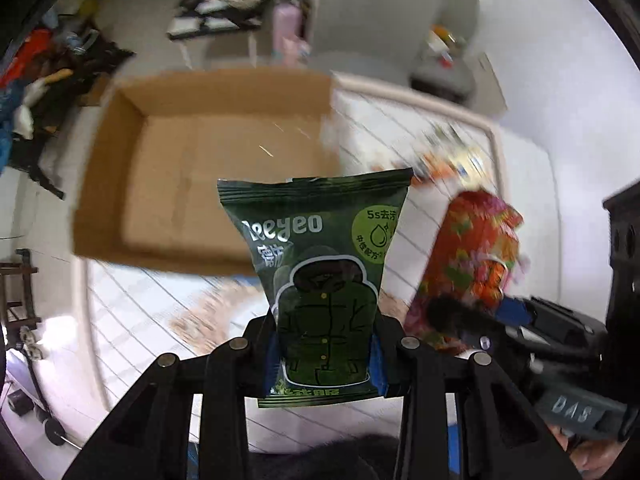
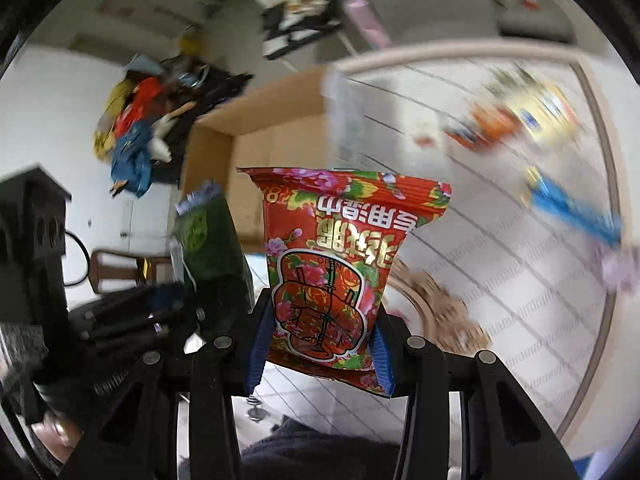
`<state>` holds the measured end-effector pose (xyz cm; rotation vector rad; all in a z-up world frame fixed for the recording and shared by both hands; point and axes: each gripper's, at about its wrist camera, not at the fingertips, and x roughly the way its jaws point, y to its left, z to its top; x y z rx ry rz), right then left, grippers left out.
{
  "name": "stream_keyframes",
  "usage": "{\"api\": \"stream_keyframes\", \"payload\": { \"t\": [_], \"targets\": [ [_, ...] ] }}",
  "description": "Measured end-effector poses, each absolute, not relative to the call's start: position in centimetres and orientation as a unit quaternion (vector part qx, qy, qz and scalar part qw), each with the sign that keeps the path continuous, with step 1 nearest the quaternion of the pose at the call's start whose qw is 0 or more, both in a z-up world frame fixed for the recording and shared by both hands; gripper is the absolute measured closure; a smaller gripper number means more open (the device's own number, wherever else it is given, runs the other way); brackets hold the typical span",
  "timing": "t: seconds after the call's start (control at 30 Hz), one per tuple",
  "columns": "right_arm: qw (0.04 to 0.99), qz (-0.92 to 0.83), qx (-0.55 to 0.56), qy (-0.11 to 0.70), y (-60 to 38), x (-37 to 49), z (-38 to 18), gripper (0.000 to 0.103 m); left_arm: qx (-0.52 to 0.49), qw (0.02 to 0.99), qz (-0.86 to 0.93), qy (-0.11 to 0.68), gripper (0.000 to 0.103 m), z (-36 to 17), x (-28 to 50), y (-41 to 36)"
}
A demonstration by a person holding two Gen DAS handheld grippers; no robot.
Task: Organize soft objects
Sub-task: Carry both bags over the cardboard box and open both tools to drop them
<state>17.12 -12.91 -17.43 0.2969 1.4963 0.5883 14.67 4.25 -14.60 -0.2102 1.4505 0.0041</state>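
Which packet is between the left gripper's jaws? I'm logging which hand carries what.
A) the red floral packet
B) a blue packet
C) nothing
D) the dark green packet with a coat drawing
D: in the left wrist view the dark green packet sits clamped in the left gripper; the red floral packet is in the right gripper.

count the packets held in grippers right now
2: a green packet clamped in the left gripper, a red packet clamped in the right gripper. Blurred packets on the table aren't counted.
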Motion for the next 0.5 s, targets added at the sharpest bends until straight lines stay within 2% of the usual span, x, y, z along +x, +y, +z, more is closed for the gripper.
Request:
{"api": "stream_keyframes", "payload": {
  "t": [0.23, 0.5],
  "targets": [
    [0.682, 0.238, 0.103, 0.683, -3.5, 22.2, -19.0, 0.057, -0.075, 0.740, 0.006, 0.668, 0.071, -17.4, 22.2, 10.5],
    [0.674, 0.178, 0.077, 0.713, 2.4, 28.4, -25.9, 0.057, -0.067, 0.694, -0.027, 0.717, 0.071, -25.0, 28.5, 14.5]
  ]
}}
